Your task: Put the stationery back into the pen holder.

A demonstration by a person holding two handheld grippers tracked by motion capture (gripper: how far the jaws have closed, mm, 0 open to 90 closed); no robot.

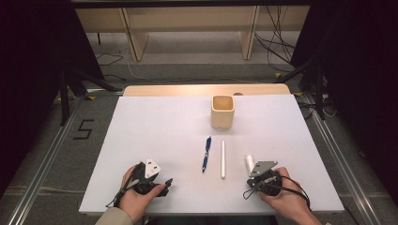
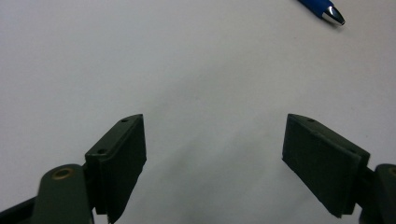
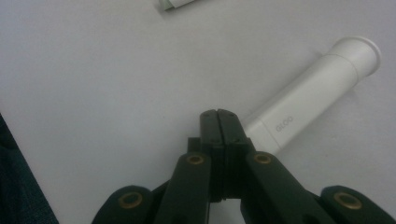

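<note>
Resting at the table's point(image 1: 141, 122) near edge, left gripper point(image 1: 162, 186) gaping, right gripper point(image 3: 218, 113) closed empty beside a glue stick point(image 3: 317, 88); likely pre-start, pens point(image 1: 206, 153) await the far cup point(image 1: 222, 111).

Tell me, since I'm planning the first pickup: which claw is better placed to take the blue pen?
Left, probably. The left claw is open on the pen's side, the blue pen just ahead; the right claw is shut beside the white glue tube.
</note>
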